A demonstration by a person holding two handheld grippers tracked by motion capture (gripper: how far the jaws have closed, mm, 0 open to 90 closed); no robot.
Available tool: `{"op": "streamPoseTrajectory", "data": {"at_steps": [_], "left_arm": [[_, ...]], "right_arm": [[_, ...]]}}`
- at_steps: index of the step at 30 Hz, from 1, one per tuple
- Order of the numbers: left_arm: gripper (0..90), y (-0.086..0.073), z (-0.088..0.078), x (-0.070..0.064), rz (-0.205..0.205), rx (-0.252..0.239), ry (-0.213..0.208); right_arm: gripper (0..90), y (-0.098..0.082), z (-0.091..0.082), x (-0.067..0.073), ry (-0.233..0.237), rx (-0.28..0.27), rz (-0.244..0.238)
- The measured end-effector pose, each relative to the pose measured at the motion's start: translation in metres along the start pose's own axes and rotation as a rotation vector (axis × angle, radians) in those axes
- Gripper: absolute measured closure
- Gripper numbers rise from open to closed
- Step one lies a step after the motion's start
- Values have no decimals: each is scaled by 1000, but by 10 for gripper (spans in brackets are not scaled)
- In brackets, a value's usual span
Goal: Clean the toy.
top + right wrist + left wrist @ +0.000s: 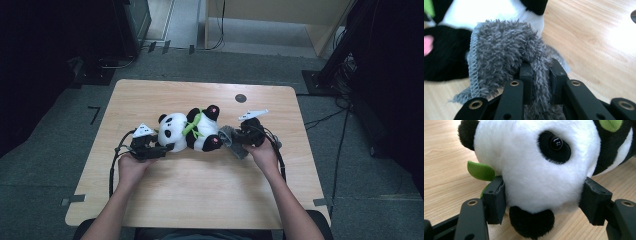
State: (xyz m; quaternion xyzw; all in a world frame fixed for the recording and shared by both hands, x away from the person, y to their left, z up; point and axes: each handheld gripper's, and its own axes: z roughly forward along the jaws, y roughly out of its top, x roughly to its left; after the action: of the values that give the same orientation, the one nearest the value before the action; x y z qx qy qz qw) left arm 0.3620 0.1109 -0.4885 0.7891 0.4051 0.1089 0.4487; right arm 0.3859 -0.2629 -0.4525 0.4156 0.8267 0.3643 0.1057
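Note:
A black-and-white panda plush [187, 131] with a green leaf collar lies on its side in the middle of the wooden table [200, 190]. My left gripper [166, 148] holds its head from the left. In the left gripper view the two black pads [496, 200] press into the white head [536, 170], one on each side. My right gripper [234, 138] sits just right of the panda's feet, shut on a grey fuzzy cloth [227, 134]. In the right gripper view the cloth [499, 50] is pinched between the jaws of the right gripper [541, 68] and drapes over them toward the panda's black leg [446, 57].
A small dark round disc [240, 98] lies in the tabletop at the back right. Black cables [114, 165] trail from both grippers across the table. Dark equipment stands [340, 60] and furniture rise on the floor beyond the table's far edge.

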Motion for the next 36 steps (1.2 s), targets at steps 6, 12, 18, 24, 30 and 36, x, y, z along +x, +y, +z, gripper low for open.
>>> {"op": "streamPoseTrajectory", "data": {"at_steps": [6,12,18,24,30,36], "left_arm": [[310,0,0,0,-4,-3,1],[307,0,0,0,-4,-4,3],[302,0,0,-1,-8,-4,5],[294,-1,1,0,-9,-8,3],[294,-1,1,0,0,-10,5],[285,-2,2,0,11,-13,7]], "right_arm": [[771,10,13,-9,-10,2,-2],[771,9,11,-21,-31,-26,36],[770,7,-4,-37,-64,-85,68],[768,-5,-18,-62,-145,-116,90],[763,-20,-24,-90,-178,-122,175],[748,-29,-14,-102,-183,-114,195]]}}
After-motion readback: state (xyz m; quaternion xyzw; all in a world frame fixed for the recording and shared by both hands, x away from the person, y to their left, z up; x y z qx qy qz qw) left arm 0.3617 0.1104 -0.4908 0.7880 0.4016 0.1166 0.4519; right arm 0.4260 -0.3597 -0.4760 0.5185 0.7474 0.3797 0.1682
